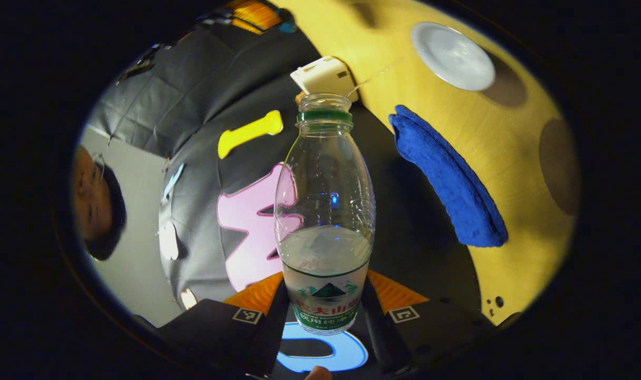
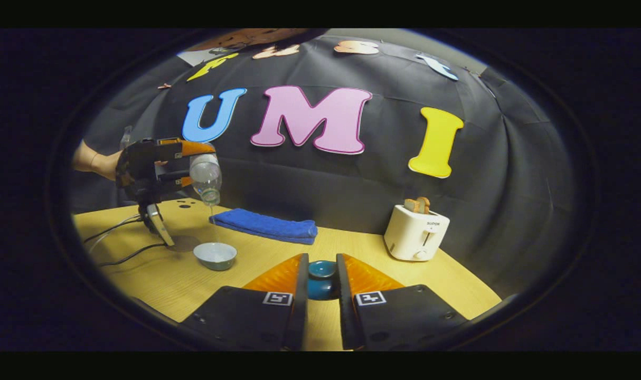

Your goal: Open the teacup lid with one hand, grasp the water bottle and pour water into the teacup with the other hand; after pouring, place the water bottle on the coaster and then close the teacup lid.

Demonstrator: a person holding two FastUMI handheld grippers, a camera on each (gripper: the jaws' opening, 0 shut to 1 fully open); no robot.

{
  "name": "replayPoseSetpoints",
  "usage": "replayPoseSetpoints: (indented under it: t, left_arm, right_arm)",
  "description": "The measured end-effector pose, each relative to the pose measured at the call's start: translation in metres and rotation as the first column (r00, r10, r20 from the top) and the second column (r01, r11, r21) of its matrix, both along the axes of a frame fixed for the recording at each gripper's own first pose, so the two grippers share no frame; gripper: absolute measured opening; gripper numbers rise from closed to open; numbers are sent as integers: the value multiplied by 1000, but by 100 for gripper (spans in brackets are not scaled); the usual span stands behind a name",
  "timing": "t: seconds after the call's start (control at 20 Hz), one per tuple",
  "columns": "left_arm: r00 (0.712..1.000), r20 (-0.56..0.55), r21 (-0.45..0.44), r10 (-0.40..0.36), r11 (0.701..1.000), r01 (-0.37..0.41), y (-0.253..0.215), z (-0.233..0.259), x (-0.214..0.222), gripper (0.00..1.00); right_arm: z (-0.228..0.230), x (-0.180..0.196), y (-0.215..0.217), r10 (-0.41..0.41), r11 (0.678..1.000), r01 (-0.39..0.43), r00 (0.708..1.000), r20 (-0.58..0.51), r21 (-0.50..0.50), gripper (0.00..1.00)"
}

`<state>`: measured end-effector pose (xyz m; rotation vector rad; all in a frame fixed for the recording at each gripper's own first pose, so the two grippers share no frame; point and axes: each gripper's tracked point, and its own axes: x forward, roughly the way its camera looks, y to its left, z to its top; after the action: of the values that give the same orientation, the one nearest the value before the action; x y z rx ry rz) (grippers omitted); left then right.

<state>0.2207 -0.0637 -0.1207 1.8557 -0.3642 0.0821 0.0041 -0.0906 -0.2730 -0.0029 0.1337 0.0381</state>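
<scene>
Left gripper [image 2: 191, 166]: at the far left of the right gripper view, held by a hand [image 2: 106, 164], raised above the table; its fingers pinch the water bottle at the label end.
Water bottle [image 1: 324, 211]: uncapped, partly full, tipped neck-down; a thin stream falls from its mouth.
Teacup [image 2: 215, 255]: open, on the wooden table [image 2: 157, 279], directly beneath the bottle's mouth.
Coaster [image 2: 183, 243]: dark disc just left of and behind the teacup, on the table.
Blue towel [image 2: 267, 225]: folded, behind the teacup, near the cloth wall.
Right gripper [image 2: 320, 287]: low over the table; its fingers clamp the teacup lid [image 2: 321, 279], held between the tips.
Toaster [image 2: 415, 232]: white, right of the towel, bread in its slots.
</scene>
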Motion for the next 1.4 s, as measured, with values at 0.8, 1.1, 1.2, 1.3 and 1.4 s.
replayPoseSetpoints:
  t: [0.8, 1.1, 1.2, 1.3, 1.4]
  left_arm:
    - [874, -309, -945, -375, 19, -327, -17, -78, -13, 72]
    - [840, -240, -873, -487, -270, -406, -58, -81, -27, 72]
    - [839, -224, -845, -495, -331, -421, -65, -77, -32, 74]
    - [847, -223, -825, -482, -370, -427, -69, -76, -32, 75]
    - [848, -241, -801, -472, -397, -449, -72, -74, -36, 75]
  right_arm:
    - [1, 10, 9, 3, 1000, -3, 1000, -9, 16, 29]
    - [2, 14, 15, 14, 1000, -14, 1000, -12, 13, 31]
    - [2, 14, 18, 18, 1000, -18, 1000, -14, 13, 29]
    - [1, 14, 18, 20, 1000, -19, 1000, -16, 14, 24]
    - [1, 13, 18, 20, 1000, -19, 1000, -17, 13, 29]
